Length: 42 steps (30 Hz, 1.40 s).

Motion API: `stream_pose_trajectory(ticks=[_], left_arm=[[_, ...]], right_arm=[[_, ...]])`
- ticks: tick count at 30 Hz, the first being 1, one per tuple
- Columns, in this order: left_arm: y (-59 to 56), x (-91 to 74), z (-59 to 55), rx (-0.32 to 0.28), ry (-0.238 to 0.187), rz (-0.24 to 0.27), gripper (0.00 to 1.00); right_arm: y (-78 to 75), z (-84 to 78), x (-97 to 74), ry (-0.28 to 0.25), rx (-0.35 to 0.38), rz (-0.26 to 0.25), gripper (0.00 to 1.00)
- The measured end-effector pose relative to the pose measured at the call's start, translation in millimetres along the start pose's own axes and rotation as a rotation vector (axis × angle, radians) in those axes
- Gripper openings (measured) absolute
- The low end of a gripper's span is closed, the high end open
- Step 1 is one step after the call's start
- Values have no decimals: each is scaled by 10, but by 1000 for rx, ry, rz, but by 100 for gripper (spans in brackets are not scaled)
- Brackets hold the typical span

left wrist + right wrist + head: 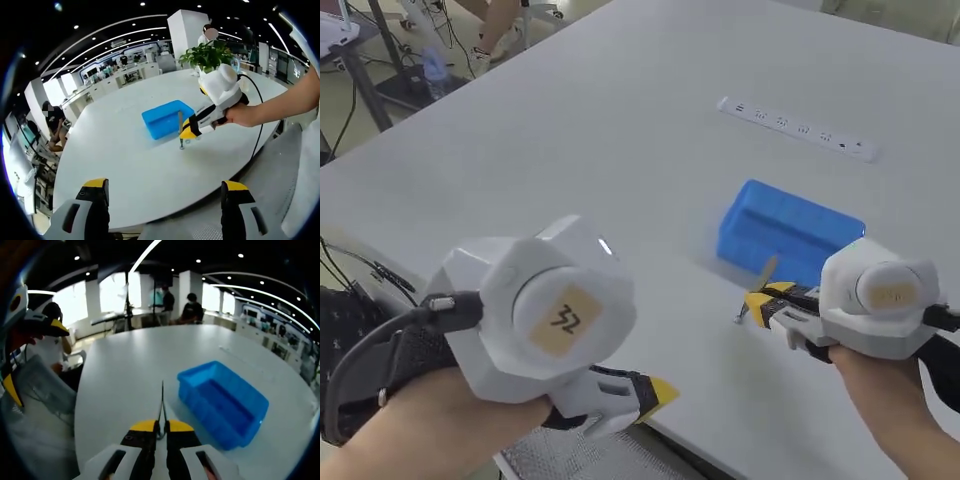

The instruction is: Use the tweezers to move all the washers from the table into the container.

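Tweezers (pixel 162 400) sit clamped between the right gripper's (pixel 161 427) narrow jaws, pointing straight ahead, with the blue container (pixel 200 407) just right of their tips. Left gripper (pixel 165 184) gapes wide, holding nothing.

Tan sticker (pixel 565 320) on left tongs (pixel 650 396), digits roughly "32"

Open-plan office or lab: big white tables (pixel 125 150), ceiling downlights (pixel 198 261), potted plant (pixel 210 54), people (pixel 192 314) at desks.

power strip (pixel 796 128) far across | potted plant (pixel 209 54) beyond | person (pixel 191 307) in background
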<state>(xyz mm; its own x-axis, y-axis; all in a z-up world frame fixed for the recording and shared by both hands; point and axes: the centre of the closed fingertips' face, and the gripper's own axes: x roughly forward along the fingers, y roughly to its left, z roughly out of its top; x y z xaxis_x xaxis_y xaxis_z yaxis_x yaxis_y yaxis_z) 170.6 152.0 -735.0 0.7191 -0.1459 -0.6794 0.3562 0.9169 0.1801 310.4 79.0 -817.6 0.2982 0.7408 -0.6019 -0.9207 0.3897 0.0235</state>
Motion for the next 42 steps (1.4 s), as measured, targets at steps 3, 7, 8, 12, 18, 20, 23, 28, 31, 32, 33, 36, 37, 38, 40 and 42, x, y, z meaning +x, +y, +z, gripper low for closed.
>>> stream_pose_trajectory(ticks=[3,7,8,12,18,20,23,28,31,32,33,36,37,38,40,42], left_arm=[[3,-10,0,1,-2,3,95],[7,-36,3,7,-1,10,95],[9,-42,-2,8,-1,11,95],[6,-52,-24,10,4,10,95],[-1,-54,-10,14,0,11,95],[-6,-58,7,14,-4,10,95],[1,-59,17,14,-9,8,95],[5,-65,19,16,-5,10,95],[3,-65,21,17,-2,10,95],[2,-66,20,19,-1,10,95],[0,-66,20,20,1,10,95],[-18,-67,22,23,5,7,95],[-19,-66,23,24,6,6,95],[-23,-66,24,25,7,5,95],[-33,-63,28,26,9,4,95],[-33,-61,30,27,10,4,95]], right_arm=[[-21,2,21,7,8,0,3],[-23,61,-24,-10,20,-5,3],[-21,104,-74,-16,25,-8,3],[-23,188,-111,-36,31,-7,2],[-86,333,-175,-76,66,-4,2],[-127,370,-216,-89,88,-4,2],[-139,431,-249,-101,95,-13,2],[-271,493,-278,-128,125,-24,2],[-305,545,-311,-139,128,-32,2],[-322,555,-313,-141,124,-36,2],[-339,568,-315,-143,122,-40,2],[-424,618,-309,-153,120,-50,2],[-451,642,-307,-158,120,-53,2],[-472,658,-307,-162,119,-58,2],[-559,696,-317,-170,113,-72,2],[-583,724,-297,-177,110,-80,2]])
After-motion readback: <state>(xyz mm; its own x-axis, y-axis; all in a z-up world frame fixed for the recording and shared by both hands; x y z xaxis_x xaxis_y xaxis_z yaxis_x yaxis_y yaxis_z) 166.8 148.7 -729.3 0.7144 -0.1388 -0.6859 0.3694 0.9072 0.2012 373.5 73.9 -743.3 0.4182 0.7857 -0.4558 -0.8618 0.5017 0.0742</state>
